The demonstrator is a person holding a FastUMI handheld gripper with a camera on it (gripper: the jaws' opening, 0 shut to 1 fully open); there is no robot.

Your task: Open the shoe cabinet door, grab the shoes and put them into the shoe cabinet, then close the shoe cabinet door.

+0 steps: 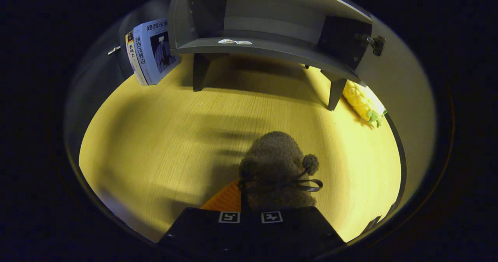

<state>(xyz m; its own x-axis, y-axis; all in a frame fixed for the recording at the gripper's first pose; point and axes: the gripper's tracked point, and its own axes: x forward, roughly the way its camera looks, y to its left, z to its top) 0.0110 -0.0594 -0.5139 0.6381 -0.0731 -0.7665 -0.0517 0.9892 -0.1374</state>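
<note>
A brown fuzzy shoe [276, 164] with a pompom and a dark bow sits between my fingers, its orange sole [223, 201] showing on the left. My gripper [250, 216] is shut on the shoe and holds it above the wooden floor [163, 137]. Beyond the shoe stands the dark grey shoe cabinet [268, 48] on short legs. Its compartment [272, 24] faces me uncovered, with two small white stickers on the shelf's front lip. The cabinet door [400, 94] is swung out to the right on its hinge [375, 44].
Blue-covered books [153, 51] lean left of the cabinet against a grey panel with a small metal handle [114, 50]. A yellow pineapple plush toy [363, 103] lies by the cabinet's right leg, under the swung-out door. Bare wooden floor stretches between the shoe and the cabinet.
</note>
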